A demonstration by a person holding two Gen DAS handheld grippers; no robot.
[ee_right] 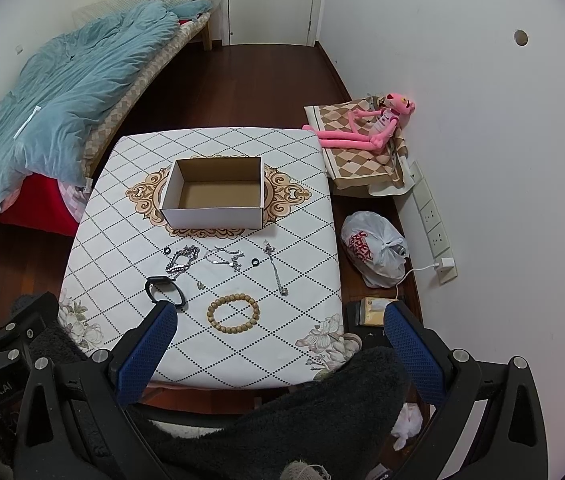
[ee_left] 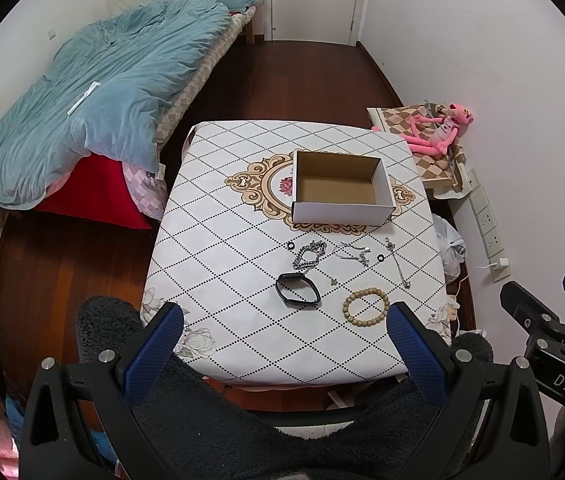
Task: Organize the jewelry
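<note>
The diamond-patterned table bears an open cardboard box, a bead bracelet, a black band and what look like silver chains.

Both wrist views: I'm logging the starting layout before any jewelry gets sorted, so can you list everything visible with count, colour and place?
Open cardboard box: one, white outside, brown inside, empty, table centre.
Wooden bead bracelet: one, tan, near table edge.
Black wristband: one, left of the beads.
Silver chain pieces: several, in a row in front of the box; exact count unclear.
Small black rings: two, among the chains.
Diamond-patterned tablecloth: one, white and black.
Blue-quilted bed: one, left.
Pink plush toy: one, on a checked cushion, right.
White plastic bag: one, on the floor, right.
White door: one, far wall.
Left gripper: blue pads, open.
Right gripper: blue pads, open.
</note>
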